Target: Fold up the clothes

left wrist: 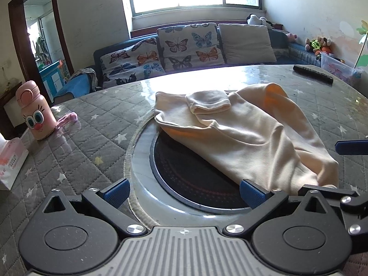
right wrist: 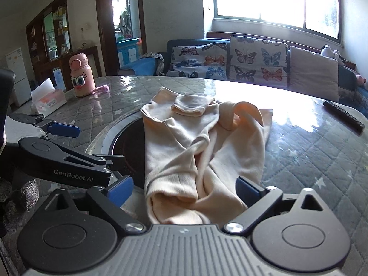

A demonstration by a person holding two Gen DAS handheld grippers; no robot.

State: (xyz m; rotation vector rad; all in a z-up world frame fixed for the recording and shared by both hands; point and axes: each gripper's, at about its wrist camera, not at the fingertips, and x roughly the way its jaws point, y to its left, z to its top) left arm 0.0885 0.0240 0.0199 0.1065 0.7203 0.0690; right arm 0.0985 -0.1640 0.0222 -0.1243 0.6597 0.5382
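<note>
garment (left wrist: 241, 133) on table (left wrist: 92, 124), bottle (left wrist: 36, 112) left

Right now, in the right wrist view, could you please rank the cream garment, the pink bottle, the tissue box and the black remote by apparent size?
1. Cream garment, by far.
2-4. Pink bottle, tissue box and black remote look too alike to rank.

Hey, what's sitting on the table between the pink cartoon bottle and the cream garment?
Only a small pink strap lying beside the pink bottle; beyond it, bare quilted table cover runs to the cream garment. The left wrist view shows it best.
</note>
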